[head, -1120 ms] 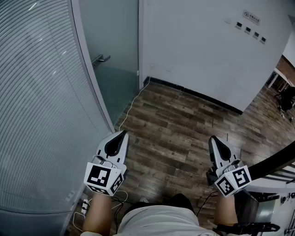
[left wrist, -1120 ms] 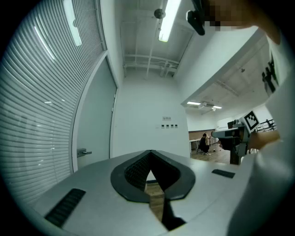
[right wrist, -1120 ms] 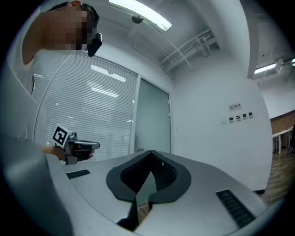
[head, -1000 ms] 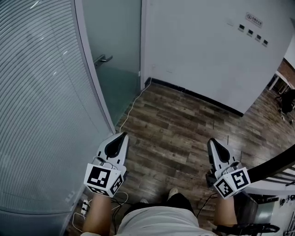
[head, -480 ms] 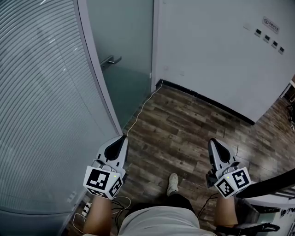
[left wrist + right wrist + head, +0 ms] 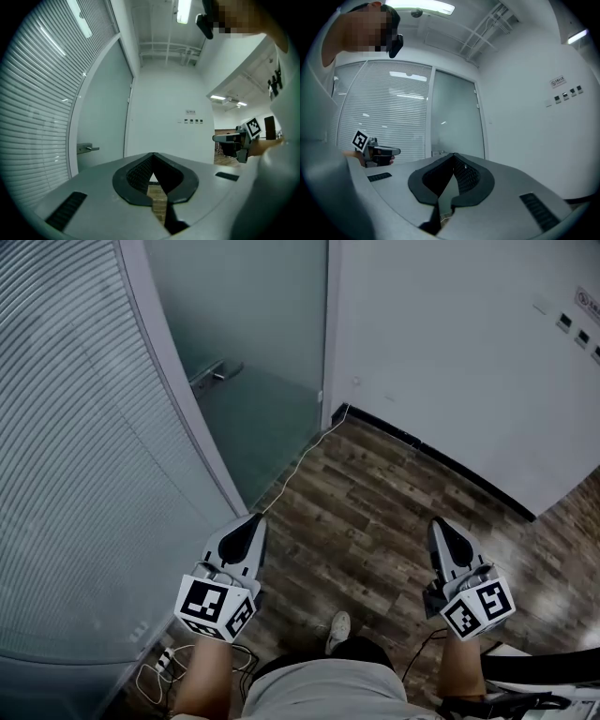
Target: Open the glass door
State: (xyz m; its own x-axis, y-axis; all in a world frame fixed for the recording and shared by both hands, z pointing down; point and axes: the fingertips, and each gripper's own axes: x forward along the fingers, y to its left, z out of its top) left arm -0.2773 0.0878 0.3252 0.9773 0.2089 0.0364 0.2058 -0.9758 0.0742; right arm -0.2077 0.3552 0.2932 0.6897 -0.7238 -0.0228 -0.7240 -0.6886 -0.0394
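Two empties: left hand-held gripper (image 6: 254, 519) and right hand-held gripper (image 6: 437, 524), jaws closed together on nothing. The glass door (image 6: 262, 343) stands shut ahead-left, well apart; lever handle (image 6: 216, 375) untouched.

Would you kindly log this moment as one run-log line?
stage: pre-contact | frosted glass door: closed, metal lever handle untouched | left gripper: shut, empty | right gripper: shut, empty

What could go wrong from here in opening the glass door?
1. The white cable runs along the floor by the glass door: a trip hazard.
2. The left claw and right claw are shut; pushed at the door handle like that, they may slip off or strike glass.
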